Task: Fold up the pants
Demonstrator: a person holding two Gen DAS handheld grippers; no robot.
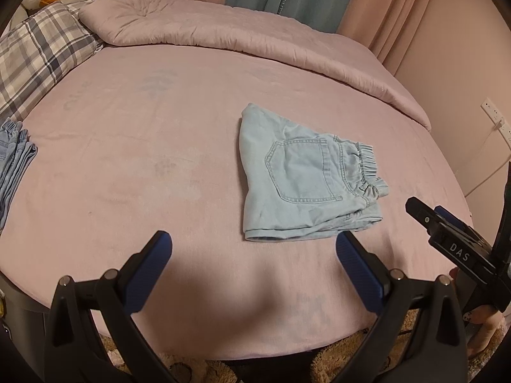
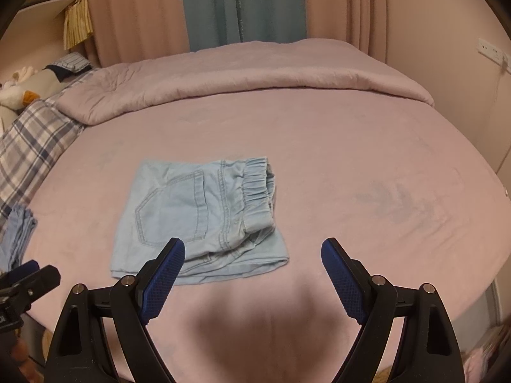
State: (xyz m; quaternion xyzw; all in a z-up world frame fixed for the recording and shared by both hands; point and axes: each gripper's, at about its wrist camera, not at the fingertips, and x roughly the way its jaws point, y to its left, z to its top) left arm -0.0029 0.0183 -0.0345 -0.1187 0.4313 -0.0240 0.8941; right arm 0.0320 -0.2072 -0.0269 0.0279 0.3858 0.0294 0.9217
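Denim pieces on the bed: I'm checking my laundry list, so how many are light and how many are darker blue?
Light blue folded pants: 1
Darker blue denim stack at the bed's left edge: 1 stack; pieces inside cannot be counted
Total: 2

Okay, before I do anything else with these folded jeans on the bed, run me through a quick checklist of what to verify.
1. Left gripper open, empty: ok.
2. Right gripper open, empty: ok.
3. Light denim pants folded into a compact bundle: ok.
4. Waistband lying flat: not ok, bunched.
5. Bed sheet around the pants free of clutter: ok.
6. Stack of folded denim at the left edge tidy: cannot tell.
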